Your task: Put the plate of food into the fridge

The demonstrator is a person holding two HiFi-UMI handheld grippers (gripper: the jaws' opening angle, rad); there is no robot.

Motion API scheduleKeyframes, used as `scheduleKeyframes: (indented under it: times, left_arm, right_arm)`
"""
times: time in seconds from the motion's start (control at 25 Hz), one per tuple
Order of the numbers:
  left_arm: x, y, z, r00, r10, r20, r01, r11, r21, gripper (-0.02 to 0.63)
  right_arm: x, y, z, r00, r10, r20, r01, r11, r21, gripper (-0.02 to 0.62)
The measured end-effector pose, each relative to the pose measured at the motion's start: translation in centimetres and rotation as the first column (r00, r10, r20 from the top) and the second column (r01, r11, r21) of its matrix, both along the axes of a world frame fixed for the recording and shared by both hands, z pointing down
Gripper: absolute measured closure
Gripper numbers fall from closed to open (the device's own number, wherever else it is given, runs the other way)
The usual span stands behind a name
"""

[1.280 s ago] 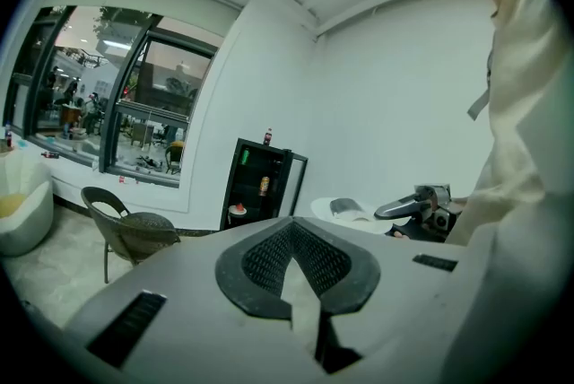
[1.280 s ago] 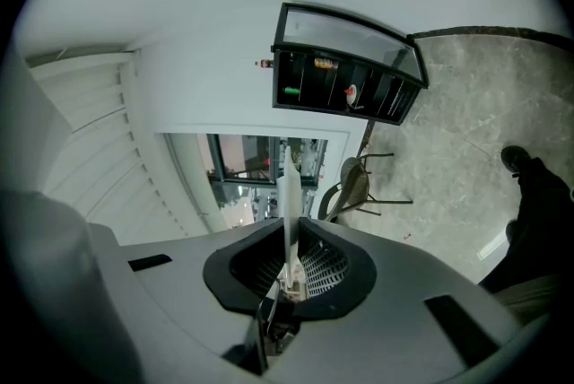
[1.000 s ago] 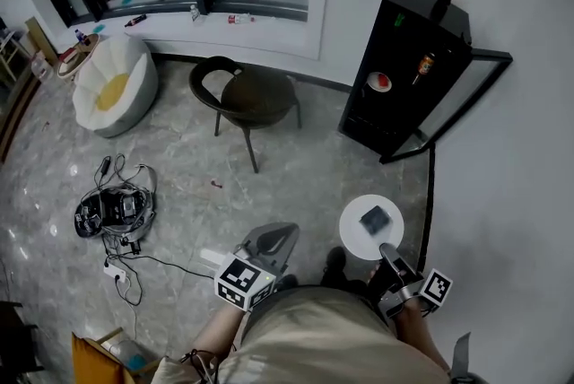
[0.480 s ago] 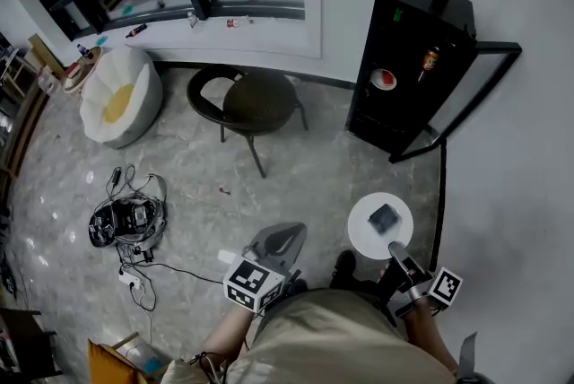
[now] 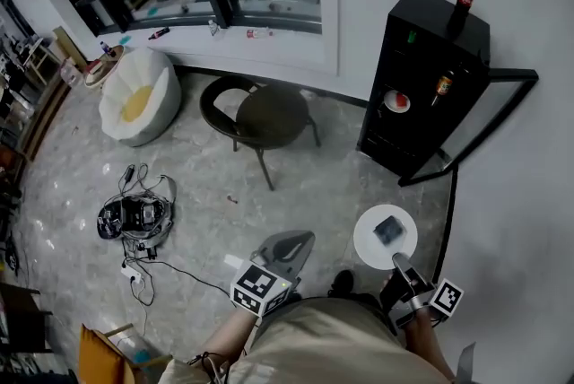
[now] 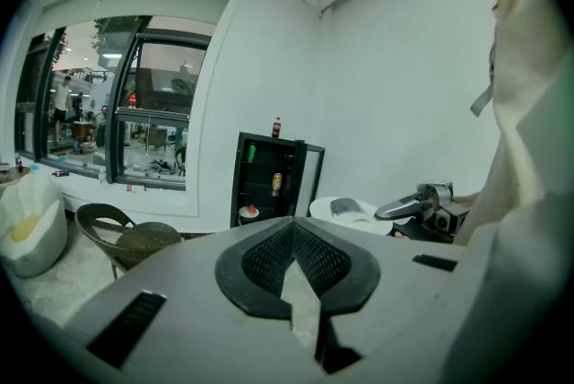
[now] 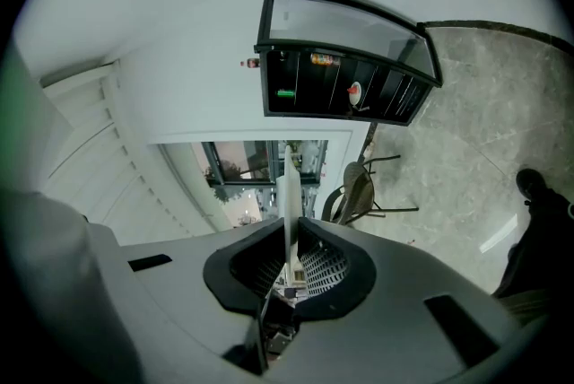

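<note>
Before open fridge (image 5: pixel 395 135): right gripper (image 5: pixel 398 259) pinching plate (image 5: pixel 367 240) rim, left gripper (image 5: pixel 300 237) pressed together

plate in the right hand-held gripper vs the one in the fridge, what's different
The held plate carries a dark grey lump; the fridge plate something red. The held plate is clamped at its rim by the right hand-held gripper; the fridge plate sits inside the fridge. Both are white and round.
</note>
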State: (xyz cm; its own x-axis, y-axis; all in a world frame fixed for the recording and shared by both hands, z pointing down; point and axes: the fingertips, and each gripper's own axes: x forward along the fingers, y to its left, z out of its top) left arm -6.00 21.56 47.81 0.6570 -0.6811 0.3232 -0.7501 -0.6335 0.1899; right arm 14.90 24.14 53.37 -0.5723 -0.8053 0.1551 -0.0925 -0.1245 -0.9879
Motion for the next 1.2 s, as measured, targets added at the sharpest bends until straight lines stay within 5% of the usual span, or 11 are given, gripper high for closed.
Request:
scheduleKeyframes:
  times: [0.48,0.84,1.2]
  left_arm:
    - [5.8,-3.0,-0.6,0.997,-0.029,0.07,0.028,0.999,0.021,0.598]
    - [5.5,-4.2,-0.7,0.994,-0.06,0.092,0.058,0.998,0.02,0.598]
    - [7.1,-7.8,-0.1,0.998,0.015,0.057,-0.016,1.0,0.018,0.598]
  right_arm:
    - [5.4,-5.3,0.8,0.998,-0.056,0.024,0.056,0.998,0.007,0.565]
    - [5.7,-7.0,0.8,0.997,-0.074,0.036,0.073,0.997,0.017,0.565]
    - [7.4,-8.2,0.7,1.0,0.017,0.017,-0.017,1.0,-0.001,0.565]
